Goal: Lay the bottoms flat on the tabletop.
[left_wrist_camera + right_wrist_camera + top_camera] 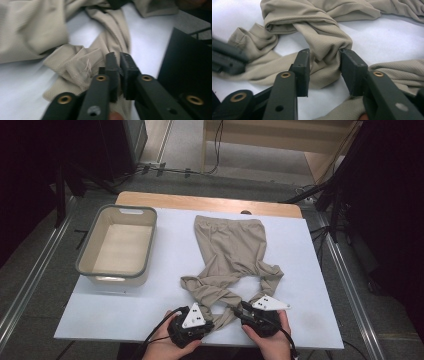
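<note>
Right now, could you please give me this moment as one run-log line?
item: beige trousers, legs twisted | left gripper: shut beside a leg end | right gripper: shut on bunched leg | basin: holds nothing

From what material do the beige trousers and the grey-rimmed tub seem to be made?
The beige trousers look like a soft, matte knitted fabric: a fine mesh-like weave shows up close, and they bunch and twist easily. The grey-rimmed tub seems moulded plastic, smooth and slightly glossy, with rounded corners and a handle slot; this is less certain.
</note>
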`<state>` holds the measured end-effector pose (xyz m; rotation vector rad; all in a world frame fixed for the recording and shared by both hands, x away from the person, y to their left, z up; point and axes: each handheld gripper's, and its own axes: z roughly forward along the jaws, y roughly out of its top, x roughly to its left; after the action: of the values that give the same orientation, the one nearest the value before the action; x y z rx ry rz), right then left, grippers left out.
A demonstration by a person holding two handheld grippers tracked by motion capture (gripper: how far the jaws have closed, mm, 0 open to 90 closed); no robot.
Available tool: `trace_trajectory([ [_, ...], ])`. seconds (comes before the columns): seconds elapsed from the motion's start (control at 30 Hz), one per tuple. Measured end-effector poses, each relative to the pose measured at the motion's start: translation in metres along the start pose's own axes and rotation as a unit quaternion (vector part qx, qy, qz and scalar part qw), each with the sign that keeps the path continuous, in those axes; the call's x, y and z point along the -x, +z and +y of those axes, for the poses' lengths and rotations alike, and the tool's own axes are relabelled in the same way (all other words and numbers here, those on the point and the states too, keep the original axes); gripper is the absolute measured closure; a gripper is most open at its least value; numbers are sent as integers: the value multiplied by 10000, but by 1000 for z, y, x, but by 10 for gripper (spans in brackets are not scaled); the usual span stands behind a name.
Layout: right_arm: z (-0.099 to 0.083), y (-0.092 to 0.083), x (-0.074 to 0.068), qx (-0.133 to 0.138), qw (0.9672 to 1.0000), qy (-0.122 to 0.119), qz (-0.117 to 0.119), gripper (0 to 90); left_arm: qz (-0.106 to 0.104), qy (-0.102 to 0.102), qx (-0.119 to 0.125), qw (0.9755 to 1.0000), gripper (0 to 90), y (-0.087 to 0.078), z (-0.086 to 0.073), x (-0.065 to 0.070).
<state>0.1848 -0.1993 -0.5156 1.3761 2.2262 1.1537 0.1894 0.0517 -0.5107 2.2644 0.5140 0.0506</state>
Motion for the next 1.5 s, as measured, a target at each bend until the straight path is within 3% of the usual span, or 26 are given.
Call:
trace_trajectory([
  [0.2,0,-1,-1,19,10000,-66,48,674,-721,-41,-2,9974,893,4,2,12],
  [0.3,1,-4,-2,8,9996,-43,264,727,-1102,53,51,9939,894,4,3,22],
  [0.37,1,-7,-3,20,9992,-91,400,730,-1374,205,89,9903,894,2,3,32],
  [0.43,2,-13,-4,123,9986,-92,515,702,-1406,312,39,9896,892,0,2,37],
  [0.5,3,-16,-3,216,9989,-99,400,646,-1440,274,57,9892,885,-3,0,35],
  [0.63,3,-12,2,175,9995,34,250,582,-1216,-17,287,9922,772,-11,-3,22],
  [0.7,2,-4,1,-79,9995,-15,290,563,-858,-196,421,9952,639,-16,-3,13],
  [0.77,0,3,-1,-234,9993,-102,261,565,-653,-344,513,9960,596,-20,-4,7],
  [0.83,-2,7,-4,-300,9991,-174,231,632,-252,-432,561,9972,560,-23,-5,-2],
  [0.87,-2,7,-6,-326,9989,-190,282,678,-163,-456,577,9972,550,-24,-6,-5],
  [0.93,-1,7,-11,-350,9982,-353,325,754,12,-689,666,9954,526,-27,-7,-17],
  [1.1,-4,-4,-32,-273,9962,-614,546,824,419,-943,809,9914,469,-34,-9,-36],
  [1.27,-12,-9,-66,-414,9895,-944,1010,825,585,-1016,856,9894,436,-37,-10,-45],
  [1.3,-14,-9,-74,-478,9866,-1052,1156,814,620,-1036,889,9887,434,-38,-10,-47],
  [1.4,-17,-12,-88,-470,9809,-1230,1433,644,798,-1120,946,9860,417,-41,-10,-53],
  [1.47,-14,-17,-90,-359,9793,-1305,1503,495,902,-1122,967,9848,416,-44,-9,-58],
  [1.5,-11,-21,-88,-271,9801,-1293,1478,456,1011,-1057,958,9846,416,-45,-7,-61],
])
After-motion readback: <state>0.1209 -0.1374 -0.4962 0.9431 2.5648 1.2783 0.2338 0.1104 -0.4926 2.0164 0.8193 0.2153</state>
